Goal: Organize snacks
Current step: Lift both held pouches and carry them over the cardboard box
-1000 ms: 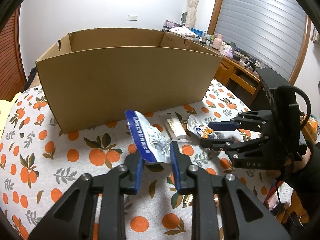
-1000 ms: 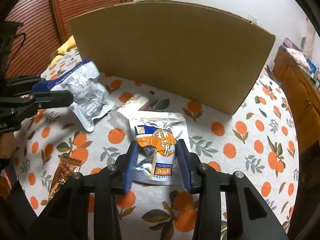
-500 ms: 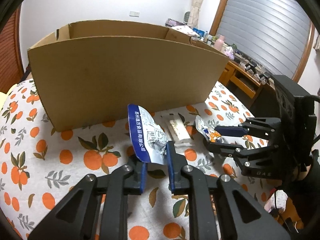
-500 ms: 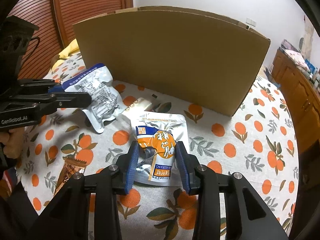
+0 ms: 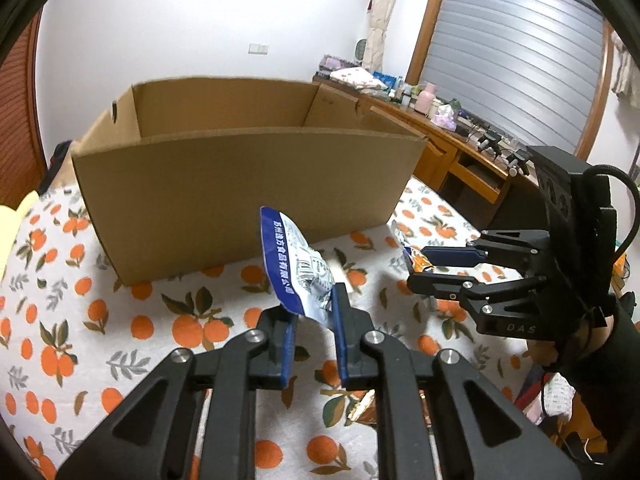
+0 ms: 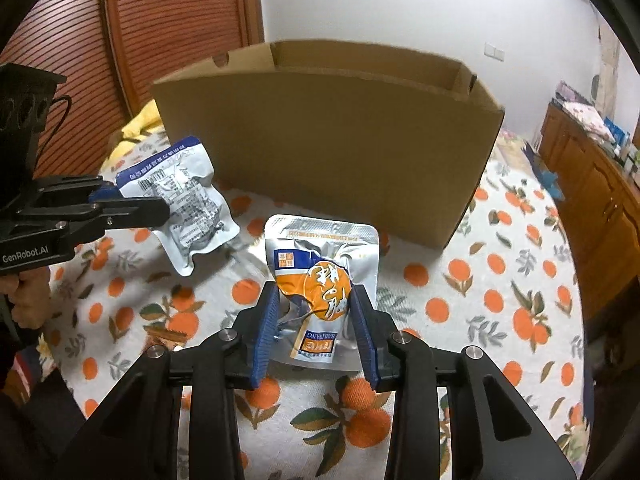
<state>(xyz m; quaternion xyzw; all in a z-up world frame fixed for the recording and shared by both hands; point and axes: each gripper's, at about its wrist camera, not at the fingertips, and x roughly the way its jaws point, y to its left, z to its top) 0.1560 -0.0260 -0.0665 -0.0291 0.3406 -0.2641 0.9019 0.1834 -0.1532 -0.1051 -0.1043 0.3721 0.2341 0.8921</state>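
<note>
Your left gripper (image 5: 314, 322) pinches blue-edged silver pouch (image 5: 296, 268) at corner, frame middle. Right gripper (image 6: 314, 322) squeezes orange pouch (image 6: 322, 280) by sides. Both light, floppy, slippery foil: hold firm. Cardboard box (image 6: 340, 152) behind, upper middle.

The left tool (image 6: 132, 210) reads "GenRobot.AI"; the right tool (image 5: 440, 270), "DAS".

left gripper (image 5: 313, 322): black linkage arms, silver screws, blue ribbed pads, white "GenRobot.AI" lettering on its side, right gripper (image 6: 315, 330): same black build, "DAS" embossed, black cable looping off camera box behind it, black sleeve (image 5: 608, 364) behind that gripper
</note>
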